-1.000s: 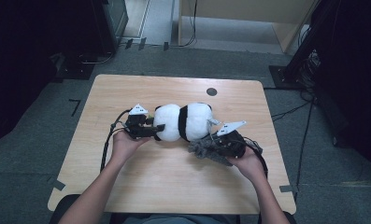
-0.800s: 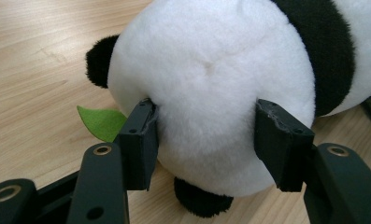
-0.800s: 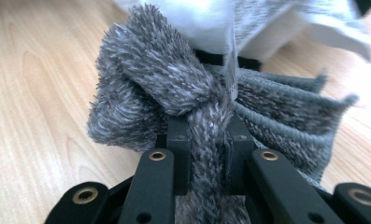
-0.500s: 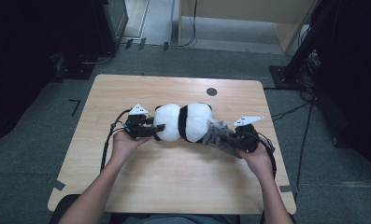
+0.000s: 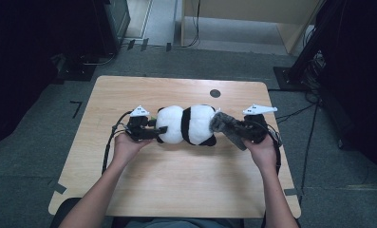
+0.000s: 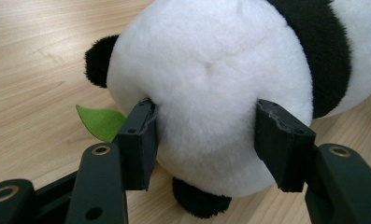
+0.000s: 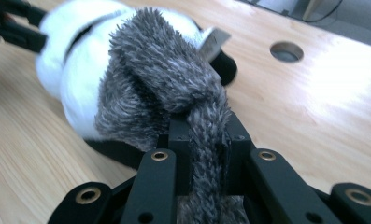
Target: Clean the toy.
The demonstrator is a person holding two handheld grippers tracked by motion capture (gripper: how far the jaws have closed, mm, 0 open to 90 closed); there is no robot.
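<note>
Panda [image 5: 186,124] plush lies on its side mid-table [image 5: 176,190], a wooden top with a round hole [image 5: 215,93] near the far edge. Left gripper [image 5: 154,131] clamps the panda's white rounded end, jaws partly closed, pads pressed into the fur on both sides [image 6: 206,112]; green leaf [image 6: 101,122] sticks out beside one jaw. Right gripper [image 5: 240,130] is pinched tight on a grey furry cloth [image 7: 174,88], jaws nearly together on a narrow bunched part. Cloth [image 5: 226,127] hangs against the panda's other end, touching it. Both hands hold the grippers from the near side.
</note>
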